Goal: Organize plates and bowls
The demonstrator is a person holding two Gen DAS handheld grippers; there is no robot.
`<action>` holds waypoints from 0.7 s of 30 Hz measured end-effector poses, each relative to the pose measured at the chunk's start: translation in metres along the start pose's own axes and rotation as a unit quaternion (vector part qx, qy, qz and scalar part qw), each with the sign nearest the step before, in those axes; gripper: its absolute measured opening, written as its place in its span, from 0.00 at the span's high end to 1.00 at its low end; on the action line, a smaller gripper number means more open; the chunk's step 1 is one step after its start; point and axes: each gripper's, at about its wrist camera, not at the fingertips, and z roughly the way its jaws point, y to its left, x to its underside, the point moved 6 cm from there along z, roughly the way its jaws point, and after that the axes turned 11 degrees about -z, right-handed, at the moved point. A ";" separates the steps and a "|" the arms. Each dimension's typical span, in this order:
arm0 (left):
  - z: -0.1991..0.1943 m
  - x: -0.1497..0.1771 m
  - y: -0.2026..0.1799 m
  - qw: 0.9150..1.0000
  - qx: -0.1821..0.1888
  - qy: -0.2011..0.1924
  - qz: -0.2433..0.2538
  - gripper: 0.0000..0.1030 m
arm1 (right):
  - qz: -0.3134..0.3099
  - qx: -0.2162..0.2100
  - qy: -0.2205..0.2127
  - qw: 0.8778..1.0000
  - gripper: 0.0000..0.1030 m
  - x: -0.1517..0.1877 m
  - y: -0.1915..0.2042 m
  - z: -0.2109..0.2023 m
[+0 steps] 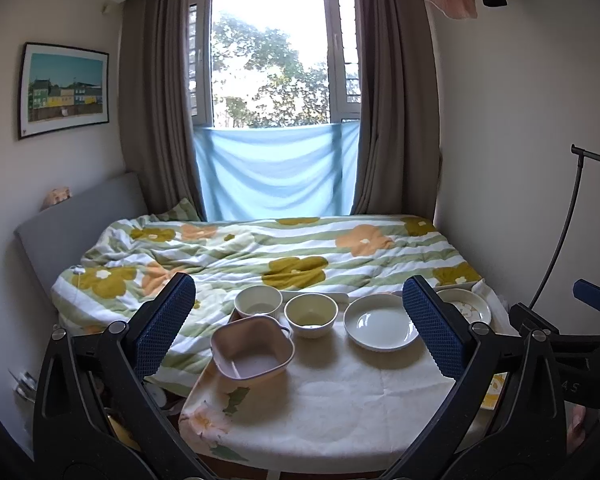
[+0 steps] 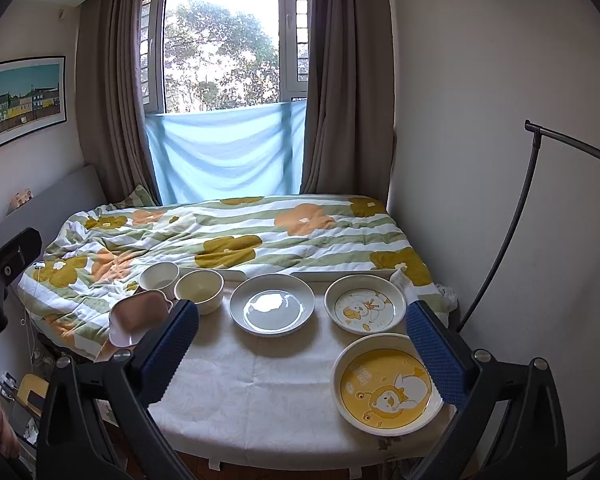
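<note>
Both jaws spread wide, gripping nothing: left gripper point(image 1: 298, 328) and right gripper point(image 2: 302, 340) above the table point(image 2: 260, 392). Along the far edge: white bowl point(image 2: 159, 275), cream bowl point(image 2: 199, 289), plain plate point(image 2: 272, 304), duck plate point(image 2: 365, 304). Near the right edge: yellow plate point(image 2: 386, 386). At the left edge: pink square bowl point(image 1: 252, 348), seemingly tilted.

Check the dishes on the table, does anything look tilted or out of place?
Yes. The pink square bowl sits tilted at the table's left edge, partly overhanging it. The other bowls and plates sit flat.
</note>
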 end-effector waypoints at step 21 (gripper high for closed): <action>0.001 0.000 0.001 1.000 0.005 0.001 -0.001 0.00 | 0.001 -0.001 0.000 1.000 0.00 0.000 -0.001 -0.001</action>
